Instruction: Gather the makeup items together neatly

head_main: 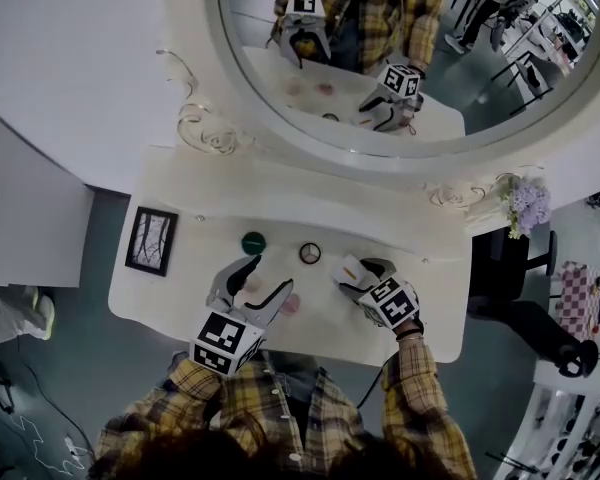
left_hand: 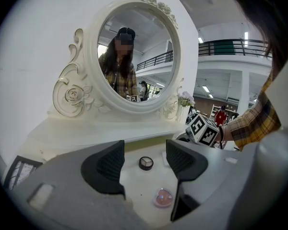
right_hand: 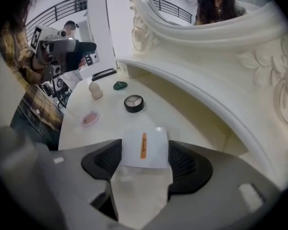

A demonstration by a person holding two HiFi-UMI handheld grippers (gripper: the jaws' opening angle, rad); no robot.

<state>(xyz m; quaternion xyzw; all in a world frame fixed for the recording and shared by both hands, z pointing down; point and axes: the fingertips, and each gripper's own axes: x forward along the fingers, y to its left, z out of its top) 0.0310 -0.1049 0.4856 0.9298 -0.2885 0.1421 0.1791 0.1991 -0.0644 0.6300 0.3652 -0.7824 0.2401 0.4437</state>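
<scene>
Three round compacts (right_hand: 134,102), one sponge (right_hand: 95,90), one packet (right_hand: 145,147)

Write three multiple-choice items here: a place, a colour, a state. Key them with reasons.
1. Where is the white packet? A between the right gripper's jaws; B on a chair; C on the floor.
2. What colour is the round item beside the eyeshadow compact? A red; B dark green; C yellow.
3. How do the left gripper's jaws stand? A shut on a brush; B shut on a bottle; C apart, empty.
Key: A, the right gripper view shows it there; B, the head view shows green; C, bare table shows between them.
</scene>
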